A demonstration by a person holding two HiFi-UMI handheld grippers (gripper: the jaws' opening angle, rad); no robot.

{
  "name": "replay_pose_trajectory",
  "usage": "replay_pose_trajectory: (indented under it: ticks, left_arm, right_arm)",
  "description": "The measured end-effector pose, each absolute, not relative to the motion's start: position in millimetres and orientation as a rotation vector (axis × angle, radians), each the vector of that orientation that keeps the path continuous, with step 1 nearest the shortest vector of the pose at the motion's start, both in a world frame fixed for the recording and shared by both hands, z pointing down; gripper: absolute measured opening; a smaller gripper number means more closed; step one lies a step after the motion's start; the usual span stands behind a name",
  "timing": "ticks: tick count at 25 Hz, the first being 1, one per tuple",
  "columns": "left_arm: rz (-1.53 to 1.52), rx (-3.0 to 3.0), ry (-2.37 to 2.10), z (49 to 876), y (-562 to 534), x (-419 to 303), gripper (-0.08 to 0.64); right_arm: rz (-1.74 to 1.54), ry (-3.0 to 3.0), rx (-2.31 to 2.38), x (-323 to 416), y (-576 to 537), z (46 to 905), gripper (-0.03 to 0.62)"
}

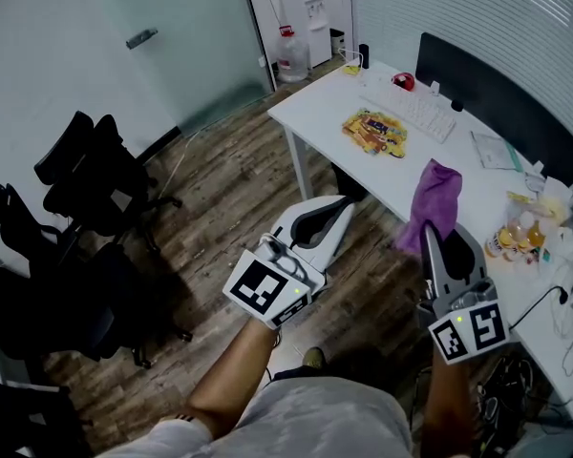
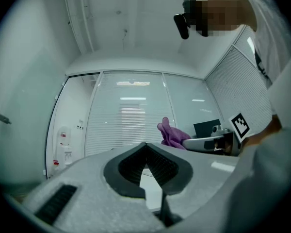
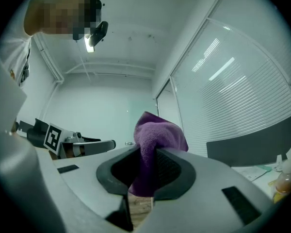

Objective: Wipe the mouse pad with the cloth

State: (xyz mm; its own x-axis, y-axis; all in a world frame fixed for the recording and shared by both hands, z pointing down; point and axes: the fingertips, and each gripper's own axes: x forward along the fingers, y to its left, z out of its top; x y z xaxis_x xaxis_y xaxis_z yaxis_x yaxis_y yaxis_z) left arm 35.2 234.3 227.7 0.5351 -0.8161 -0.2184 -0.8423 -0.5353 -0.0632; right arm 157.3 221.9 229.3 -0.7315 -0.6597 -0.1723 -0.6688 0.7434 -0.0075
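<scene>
1. Wood-plank floor (image 1: 229, 189) fills most of the head view, with black office chairs (image 1: 86, 160) bunched at the left and a long white desk (image 1: 315, 103) running along the right. Both grippers are held out over open floor, short of the desk.

2. On the desk lies the yellow, brightly printed mouse pad (image 1: 374, 132), flat and uncovered, just beside a white keyboard (image 1: 415, 108). A small red mouse (image 1: 402, 81) sits beyond the keyboard, off the pad.

3. Over to the right gripper (image 1: 428, 229): its jaws are clamped on a purple fleecy cloth (image 1: 437, 194). In its own view the fabric bunches up between the dark pads and flops over the top, so the grip is on a fold, not an edge. That leaves a loose wad out front, handy for rubbing.

4. The left gripper (image 1: 342, 203) has its jaws pressed together with nothing between them. In its own view the tips meet in a point against the far glass wall. It looks to be the spare hand, perhaps to steady the pad.

5. Judgement call: no wiping yet. The cloth is well apart from the pad, so the next job is carrying it over the desk edge and lowering it onto the yellow surface, clear of the keyboard.
</scene>
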Motion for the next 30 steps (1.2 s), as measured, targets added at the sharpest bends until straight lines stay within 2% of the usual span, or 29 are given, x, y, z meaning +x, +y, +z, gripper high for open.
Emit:
replay_pose_trajectory:
  ticks: [19,30]
  left_arm:
    - [0.289,-2.615,1.382,234,243,-33,0.015]
    - [0.281,-2.611,1.386,237,218,-42,0.015]
  right_arm:
    - [0.102,2.769,-1.168,110,237,238,0.069]
    - [0.104,2.765,-1.167,104,211,239,0.069]
